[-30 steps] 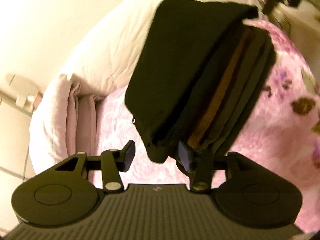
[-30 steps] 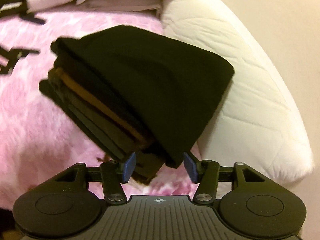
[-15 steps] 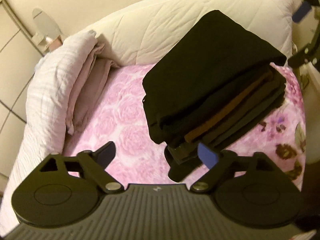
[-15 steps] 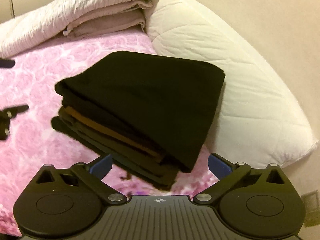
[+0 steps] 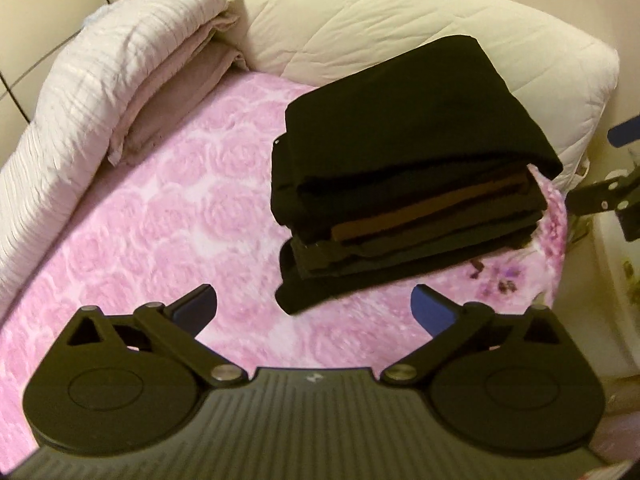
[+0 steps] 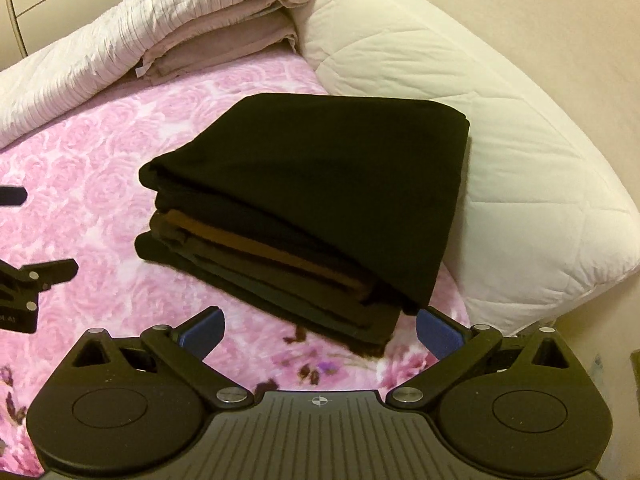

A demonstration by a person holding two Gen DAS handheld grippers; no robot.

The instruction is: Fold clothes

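A stack of folded clothes lies on the pink rose bedspread, with a black garment on top and brown and dark grey layers below. It also shows in the right wrist view. My left gripper is open and empty, a little short of the stack's near left corner. My right gripper is open and empty, just before the stack's near right corner. The right gripper's fingers show at the right edge of the left wrist view; the left gripper's fingers show at the left edge of the right wrist view.
A white quilted pillow lies behind the stack, also in the right wrist view. A folded white and beige blanket pile lies along the bed's left side, also in the right wrist view. A wall is beyond the bed.
Both grippers were shut on the stack and carrying it. They set it down on the bedspread, opened wide and drew back from it.
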